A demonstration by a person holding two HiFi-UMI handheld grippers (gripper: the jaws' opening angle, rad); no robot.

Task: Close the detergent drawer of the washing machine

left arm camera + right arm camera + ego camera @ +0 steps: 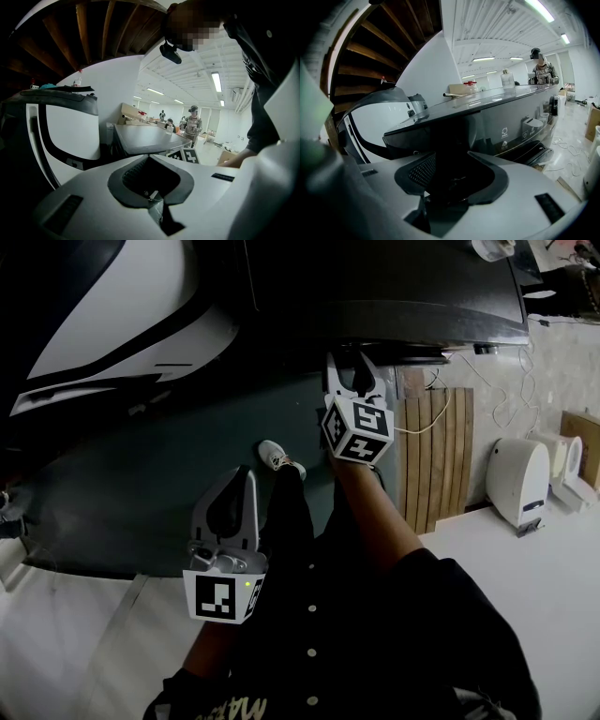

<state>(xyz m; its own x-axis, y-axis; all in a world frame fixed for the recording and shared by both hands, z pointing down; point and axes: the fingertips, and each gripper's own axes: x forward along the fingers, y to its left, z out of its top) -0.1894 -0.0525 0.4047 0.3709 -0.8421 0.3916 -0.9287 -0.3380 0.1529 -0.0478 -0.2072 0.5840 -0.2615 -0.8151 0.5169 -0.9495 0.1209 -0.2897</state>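
Detergent drawer (412, 354) lies at the released right tongs' (352, 362) tips, well apart from the clenched, empty left tongs (240, 474).

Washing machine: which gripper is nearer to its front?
Right. The right gripper is up at the front edge of the washing machine; the left gripper hangs back, well apart from it.

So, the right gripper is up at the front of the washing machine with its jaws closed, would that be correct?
Not quite. The right gripper is indeed up at the front of the washing machine, but its jaws stand apart, not closed. The right gripper view shows the gap between them.
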